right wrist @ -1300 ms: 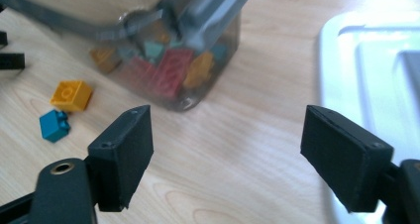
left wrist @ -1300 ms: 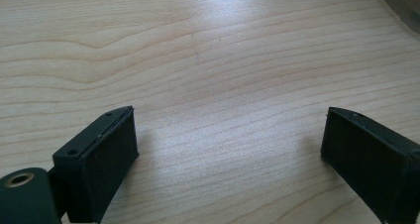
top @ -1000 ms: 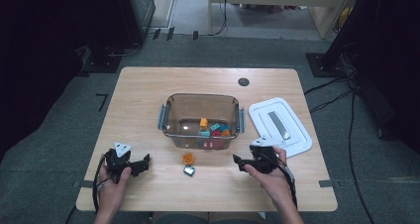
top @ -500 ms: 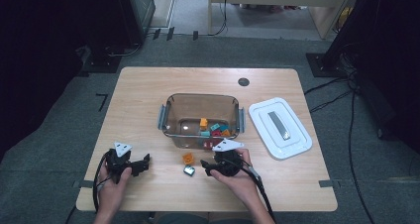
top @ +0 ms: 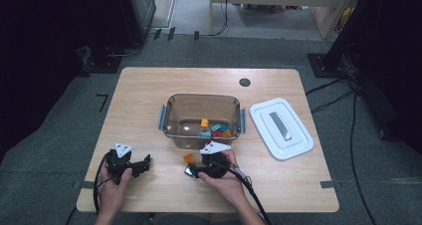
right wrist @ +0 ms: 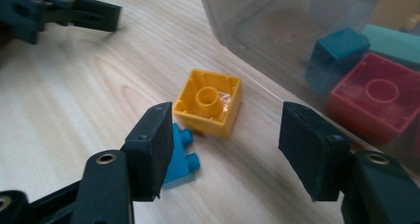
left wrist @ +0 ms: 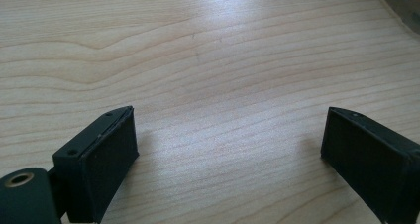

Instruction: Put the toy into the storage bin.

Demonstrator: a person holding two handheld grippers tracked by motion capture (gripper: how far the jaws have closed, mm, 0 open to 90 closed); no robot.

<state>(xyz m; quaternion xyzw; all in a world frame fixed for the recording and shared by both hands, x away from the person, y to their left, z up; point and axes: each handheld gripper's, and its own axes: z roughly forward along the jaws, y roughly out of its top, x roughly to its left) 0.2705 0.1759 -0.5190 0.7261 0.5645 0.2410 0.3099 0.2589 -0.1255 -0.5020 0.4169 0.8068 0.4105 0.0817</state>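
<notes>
right tool (right wrist: 225, 149) is open w/ jaws wide, low over the worktop (top: 149, 100) near the clear bin (top: 201, 119). risk: left jaw sits right by the small blue brick (right wrist: 181, 157), so closing could nudge it or pinch both bricks. yellow brick (right wrist: 210, 101) lies just beyond the jaw gap, betw. tool and bin wall, blue one touching its near-left side. left tool (left wrist: 228, 154) is open too, nothing in it, resting at near left.
</notes>
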